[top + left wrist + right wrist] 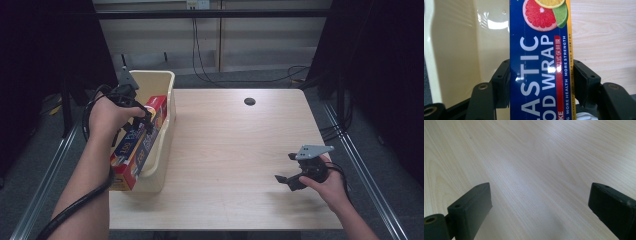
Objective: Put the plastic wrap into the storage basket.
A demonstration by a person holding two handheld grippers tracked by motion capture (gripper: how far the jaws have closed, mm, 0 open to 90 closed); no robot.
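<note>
Left tongs (539, 82) clamp the plastic wrap box (539, 62), half inside the bin (162, 130) at nine o'clock; seating it remains; right tongs (290, 172) gape, idle.

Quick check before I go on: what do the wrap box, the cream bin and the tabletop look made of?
Wrap box: likely glossy printed cardboard; sharp edges, glare on the lettering. Cream bin: probably smooth moulded plastic; its inner wall shows bright reflections in the left gripper view. Tabletop: pale wood grain, matte; whether solid wood or laminate is unclear.
</note>
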